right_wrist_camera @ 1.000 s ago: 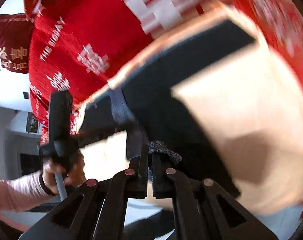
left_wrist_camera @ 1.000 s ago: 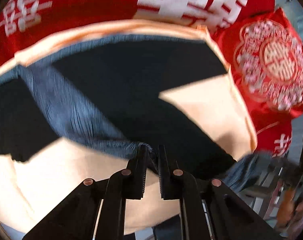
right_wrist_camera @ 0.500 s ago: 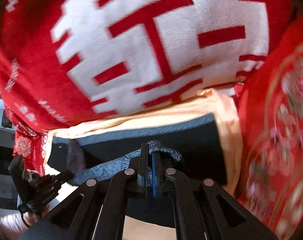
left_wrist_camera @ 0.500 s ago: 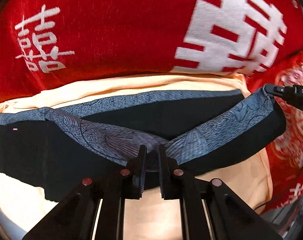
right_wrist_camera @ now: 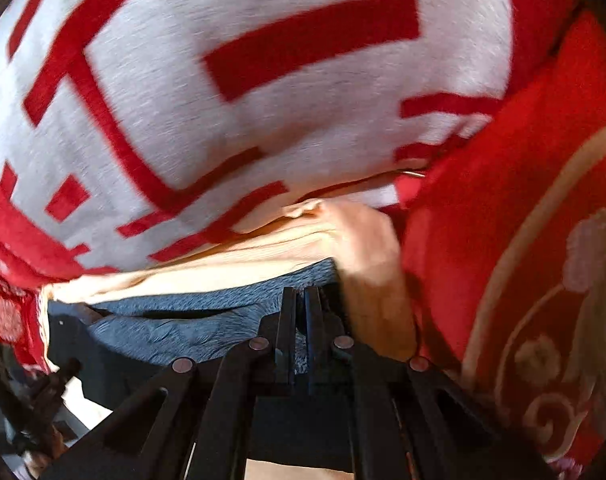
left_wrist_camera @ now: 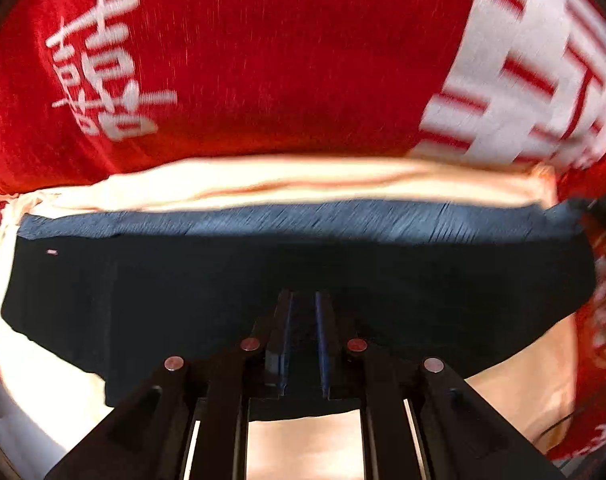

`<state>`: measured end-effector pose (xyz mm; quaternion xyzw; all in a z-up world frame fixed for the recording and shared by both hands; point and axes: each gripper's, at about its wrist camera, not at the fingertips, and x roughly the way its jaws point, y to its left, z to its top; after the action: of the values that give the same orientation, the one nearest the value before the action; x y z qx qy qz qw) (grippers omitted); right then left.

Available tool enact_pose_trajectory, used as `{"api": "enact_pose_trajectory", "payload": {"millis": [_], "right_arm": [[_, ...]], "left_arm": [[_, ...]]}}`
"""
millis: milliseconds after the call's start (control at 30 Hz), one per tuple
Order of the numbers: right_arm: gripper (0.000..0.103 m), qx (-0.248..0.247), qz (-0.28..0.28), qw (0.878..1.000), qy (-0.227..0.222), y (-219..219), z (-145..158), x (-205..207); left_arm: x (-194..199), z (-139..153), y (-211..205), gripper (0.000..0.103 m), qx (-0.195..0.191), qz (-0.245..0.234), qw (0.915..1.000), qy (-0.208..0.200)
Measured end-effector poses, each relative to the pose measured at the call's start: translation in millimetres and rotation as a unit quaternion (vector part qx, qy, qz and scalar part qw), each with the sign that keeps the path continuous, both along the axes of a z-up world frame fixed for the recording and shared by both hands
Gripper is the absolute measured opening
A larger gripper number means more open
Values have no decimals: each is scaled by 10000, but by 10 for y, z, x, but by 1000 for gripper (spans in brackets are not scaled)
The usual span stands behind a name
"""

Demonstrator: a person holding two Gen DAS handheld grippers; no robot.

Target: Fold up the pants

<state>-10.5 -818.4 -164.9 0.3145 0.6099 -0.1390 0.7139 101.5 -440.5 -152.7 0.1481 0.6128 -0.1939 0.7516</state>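
On the peach sheet (left_wrist_camera: 287, 184), which lies over a red blanket (left_wrist_camera: 263, 60) woven with white Chinese characters, the dark pants (left_wrist_camera: 183, 280) lie flat with their blue-grey patterned waistband (left_wrist_camera: 303, 220) along the far edge. The left tongs (left_wrist_camera: 303, 308) stand slightly apart above the black cloth near the sheet's front. The right tongs (right_wrist_camera: 299, 300) are nearly together on the waistband (right_wrist_camera: 207, 304) beside a red embroidered pillow (right_wrist_camera: 503, 240).
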Motion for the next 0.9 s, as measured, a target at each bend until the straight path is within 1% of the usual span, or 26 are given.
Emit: {"api": "enact_pose_trajectory", "payload": {"millis": [33, 67, 100, 133, 167, 200, 267, 300, 367, 400, 500, 567, 633, 667, 733, 767, 800, 833, 867, 900], "right_arm": [[12, -33, 10, 10000, 9, -13, 6, 4], [27, -98, 48, 9999, 7, -17, 40, 16], [46, -143, 62, 9999, -29, -19, 86, 24], [54, -170, 59, 9998, -91, -23, 145, 28], [57, -206, 28, 9995, -232, -22, 251, 16], [57, -242, 38, 9992, -325, -17, 322, 4], [57, -170, 237, 9988, -391, 49, 396, -22], [57, -176, 336, 9990, -255, 88, 368, -25], [57, -312, 506, 9981, 160, 159, 234, -21], [57, -382, 513, 9975, 293, 215, 154, -1], [55, -431, 374, 9971, 497, 212, -46, 16], [55, -564, 378, 9954, 670, 218, -172, 74], [55, -480, 380, 9954, 739, 206, -277, 126], [51, -369, 350, 9958, 765, 180, -346, 143], [17, -132, 292, 9967, 741, 124, -410, 151], [9, 32, 299, 9974, 655, 96, -409, 140], [8, 60, 341, 9979, 547, 88, -368, 137], [8, -56, 440, 9979, 466, 96, -300, 147], [8, -425, 611, 9966, 356, 118, -176, 173], [8, -677, 712, 9948, 258, 122, -87, 204]], "left_arm": [[16, -86, -9, 12, 126, -82, 9999, -40], [41, -159, -32, 12, 248, -123, 9996, -72], [72, -230, -42, 12, 332, -125, 9994, -54], [113, -304, -51, 12, 354, -83, 9993, 19], [157, -374, -55, 12, 346, 6, 9994, 98], [193, -429, -60, 12, 349, 89, 9992, 144], [236, -520, -73, 12, 359, 209, 9989, 211], [243, -560, -83, 12, 383, 248, 9987, 240], [231, -599, -106, 12, 435, 275, 9984, 227], [215, -597, -117, 12, 440, 252, 9985, 191], [170, -598, -126, 12, 446, 160, 9988, 149], [145, -602, -137, 12, 441, 127, 9989, 132], [125, -608, -144, 12, 436, 121, 9989, 130], [126, -609, -147, 12, 439, 114, 9989, 125], [111, -638, -147, 12, 441, 97, 9989, 113], [171, -676, -160, 12, 434, 94, 9989, 115], [173, -673, -160, 12, 420, 111, 9990, 127], [186, -659, -149, 12, 378, 133, 9991, 149], [214, -639, -138, 12, 301, 161, 9993, 179], [248, -627, -139, 12, 240, 201, 9993, 200]]}}
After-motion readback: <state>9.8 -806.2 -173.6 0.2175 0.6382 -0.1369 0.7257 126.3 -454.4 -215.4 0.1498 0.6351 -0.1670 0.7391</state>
